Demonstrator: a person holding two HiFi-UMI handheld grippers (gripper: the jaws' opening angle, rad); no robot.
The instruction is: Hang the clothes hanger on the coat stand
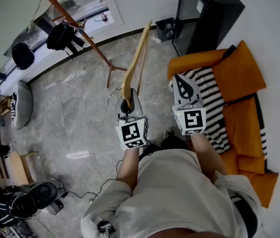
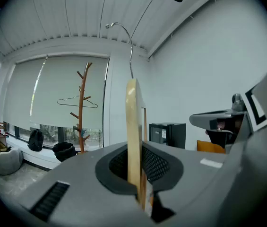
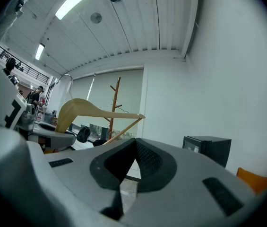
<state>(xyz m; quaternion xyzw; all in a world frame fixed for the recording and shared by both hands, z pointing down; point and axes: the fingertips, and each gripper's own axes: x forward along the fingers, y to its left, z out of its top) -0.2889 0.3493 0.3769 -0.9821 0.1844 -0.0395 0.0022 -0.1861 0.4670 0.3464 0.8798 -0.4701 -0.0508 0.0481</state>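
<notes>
The left gripper [image 1: 128, 102] is clamped on one end of the wooden hanger [image 1: 136, 63], whose other end points toward the far side. The right gripper [image 1: 183, 86], jaws together and empty, hovers just beside it, near the orange sofa [image 1: 239, 73]. The coat stand [image 1: 80, 31] stands well apart, far left.

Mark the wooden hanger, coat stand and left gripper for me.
wooden hanger [image 2: 133, 126]: left gripper view, on its wooden arm, seen edge-on.
coat stand [image 2: 81, 122]: left gripper view, on its trunk.
left gripper [image 1: 128, 100]: head view, between its fingertips, which are clamped on the wooden hanger.
</notes>
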